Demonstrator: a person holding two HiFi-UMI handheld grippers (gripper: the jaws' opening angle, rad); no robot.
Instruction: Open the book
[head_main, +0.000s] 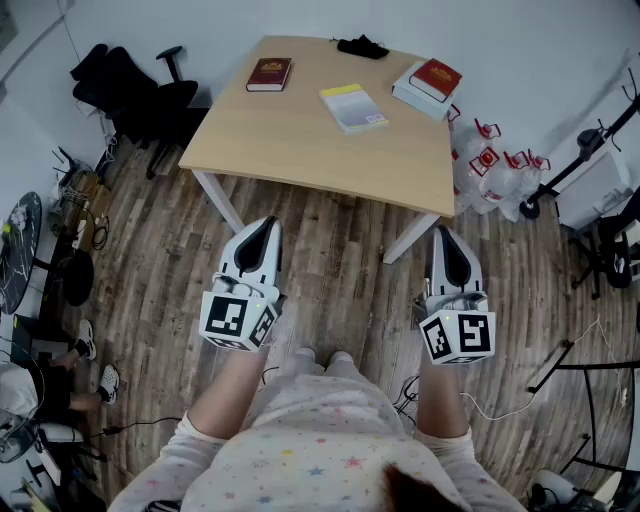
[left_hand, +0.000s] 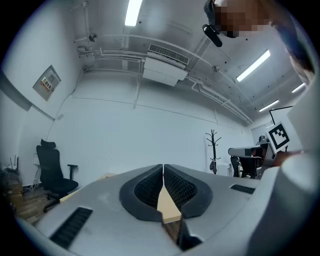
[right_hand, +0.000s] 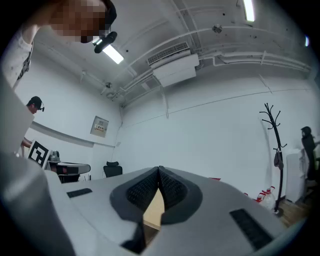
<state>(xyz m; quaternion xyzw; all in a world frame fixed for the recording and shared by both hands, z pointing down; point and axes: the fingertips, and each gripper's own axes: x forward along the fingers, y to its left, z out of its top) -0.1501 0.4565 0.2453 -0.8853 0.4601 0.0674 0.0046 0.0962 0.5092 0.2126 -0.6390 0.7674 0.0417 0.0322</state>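
Three books lie closed on the wooden table (head_main: 300, 140): a dark red book (head_main: 269, 74) at the far left, a yellow-and-white book (head_main: 353, 107) in the middle, and a red book (head_main: 435, 78) stacked on a white one at the far right. My left gripper (head_main: 267, 224) and right gripper (head_main: 442, 234) hover over the floor in front of the table, well short of the books. Both point roughly level toward the table, side by side. Each is shut with nothing held: in the left gripper view (left_hand: 163, 166) and the right gripper view (right_hand: 159, 169) the ribbed pads meet at the tips.
A black object (head_main: 362, 46) lies at the table's far edge. A black office chair (head_main: 140, 88) stands left of the table, red-and-white bags (head_main: 495, 165) to its right. A seated person's legs (head_main: 60, 365) and cables are at the left; stands and cables fill the right side.
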